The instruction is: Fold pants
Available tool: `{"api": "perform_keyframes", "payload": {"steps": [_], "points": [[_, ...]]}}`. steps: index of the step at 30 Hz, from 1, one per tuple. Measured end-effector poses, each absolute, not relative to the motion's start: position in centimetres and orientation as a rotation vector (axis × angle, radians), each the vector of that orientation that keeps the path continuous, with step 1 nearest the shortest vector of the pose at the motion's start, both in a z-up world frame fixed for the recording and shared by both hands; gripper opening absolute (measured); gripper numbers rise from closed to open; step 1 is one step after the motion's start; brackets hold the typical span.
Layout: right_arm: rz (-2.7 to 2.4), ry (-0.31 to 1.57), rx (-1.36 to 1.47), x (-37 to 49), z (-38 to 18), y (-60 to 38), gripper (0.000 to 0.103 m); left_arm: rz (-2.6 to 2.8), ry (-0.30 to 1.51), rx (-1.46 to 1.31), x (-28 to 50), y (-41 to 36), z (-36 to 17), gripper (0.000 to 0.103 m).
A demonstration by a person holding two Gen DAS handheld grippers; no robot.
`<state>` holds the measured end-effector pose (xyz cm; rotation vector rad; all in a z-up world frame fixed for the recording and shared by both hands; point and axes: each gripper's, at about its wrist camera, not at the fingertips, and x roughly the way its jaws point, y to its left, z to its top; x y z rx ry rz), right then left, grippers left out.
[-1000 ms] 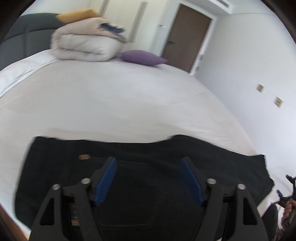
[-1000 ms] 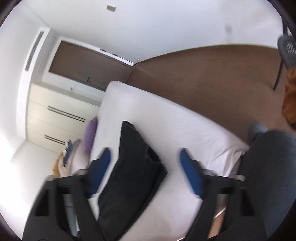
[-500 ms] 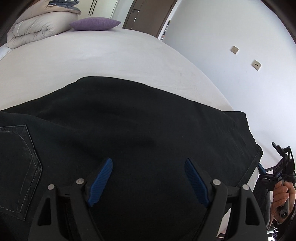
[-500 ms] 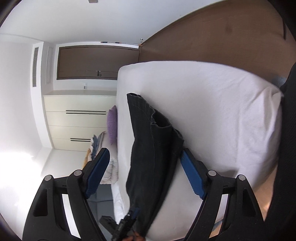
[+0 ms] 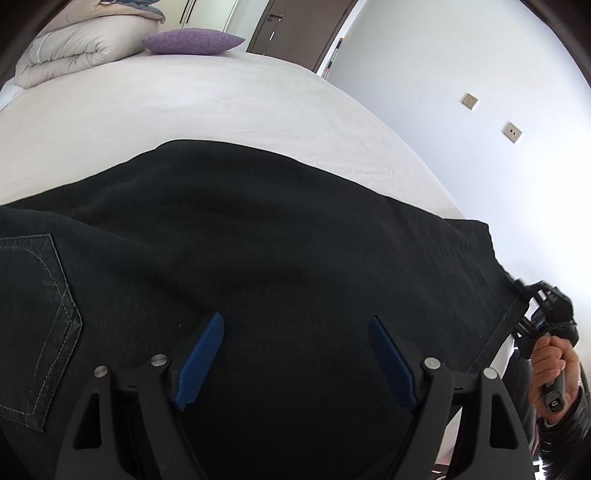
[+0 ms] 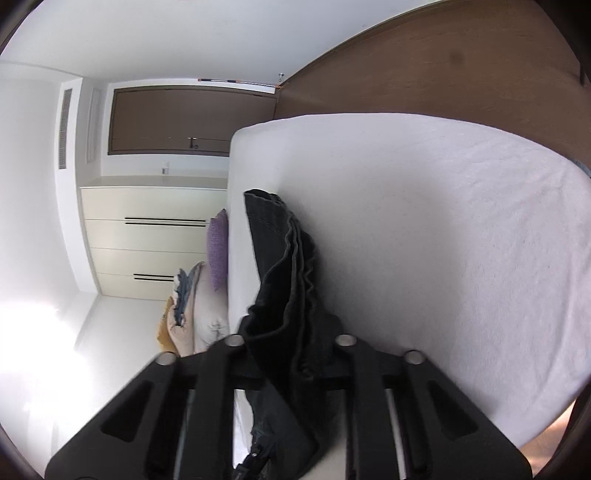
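In the left wrist view, the left claw [image 5: 295,354] is hovering low over the dark pants [image 5: 258,240], its blue fingers [image 5: 201,358] standing wide apart with only flat denim showing between them and nothing pinched. The pants are lying spread across the near part of the white bed [image 5: 221,103], a stitched back pocket [image 5: 40,317] showing at the left edge. At the far right, a hand [image 5: 552,373] is gripping the handle of the right claw [image 5: 528,302], which is meeting the pants at their hemmed end. A purple pillow [image 5: 192,40] and a folded duvet [image 5: 74,51] are sitting at the far end of the bed, near a brown door [image 5: 295,26]. In the right wrist view, the right claw [image 6: 291,354] is closing on the bunched leg ends of the pants [image 6: 284,277]; its pads are hidden behind the gathered fabric, which is being squeezed between the two black arms. From there the denim is running away along the edge of the bed [image 6: 443,240], with the pillow [image 6: 217,251] and white drawers [image 6: 147,236] lying beyond it.
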<state>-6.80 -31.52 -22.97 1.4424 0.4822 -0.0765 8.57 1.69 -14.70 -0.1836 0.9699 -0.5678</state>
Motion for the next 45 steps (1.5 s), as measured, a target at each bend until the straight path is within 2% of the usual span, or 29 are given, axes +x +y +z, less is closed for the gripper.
{"api": "perform_keyframes", "payload": {"steps": [10, 17, 19, 21, 24, 32, 34, 36, 37, 39, 40, 41, 45], "points": [[-0.145, 0.54, 1.258, -8.2, -19.8, -31.4, 0.007, -0.577, 0.96, -0.239, 8.6, 2.7, -14.3, 0.082], [-0.031, 0.616, 0.743, -5.0, -11.8, -22.3, 0.007, -0.581, 0.966, -0.444, 9.2, 5.1, -13.4, 0.083], [0.039, 0.664, 0.518, -3.6, -10.5, -16.9, 0.007, -0.612, 0.95, -0.515, 9.2, 5.2, -12.6, 0.089], [0.079, 0.707, 0.293, -2.8, -10.9, -11.6, 0.007, -0.653, 0.949, -0.605, 9.5, 5.2, -12.2, 0.099], [0.163, 0.779, 0.136, -2.5, -13.0, -6.4, 0.007, -0.703, 0.983, -0.689, 10.4, 4.2, -12.1, 0.101], [0.19, 0.809, 0.073, -4.1, -14.5, -5.0, 0.007, -0.741, 1.134, -0.652, 12.9, -1.1, -13.0, 0.1], [0.187, 0.806, 0.059, -3.9, -14.4, -4.8, 0.007, -0.747, 1.178, -0.62, 13.5, -2.1, -13.5, 0.095], [0.19, 0.801, 0.035, -4.4, -14.5, -4.3, 0.007, -0.754, 1.216, -0.607, 14.0, -3.0, -13.9, 0.065], [0.193, 0.798, 0.023, -4.5, -14.4, -4.0, 0.007, -0.763, 1.233, -0.606, 14.2, -3.0, -14.2, 0.055], [0.2, 0.794, 0.004, -5.1, -14.2, -3.4, 0.007, -0.764, 1.248, -0.583, 14.4, -3.2, -14.2, 0.018], [0.201, 0.794, 0.002, -5.3, -14.3, -3.2, 0.007, -0.758, 1.25, -0.569, 14.4, -3.3, -14.2, 0.009], [0.203, 0.797, 0.006, -5.4, -14.3, -3.1, 0.007, -0.751, 1.252, -0.563, 14.5, -3.2, -14.2, 0.005], [0.222, 0.801, 0.002, -7.0, -13.7, -2.3, 0.007, -0.749, 1.261, -0.553, 14.4, -2.5, -14.4, 0.006]]}}
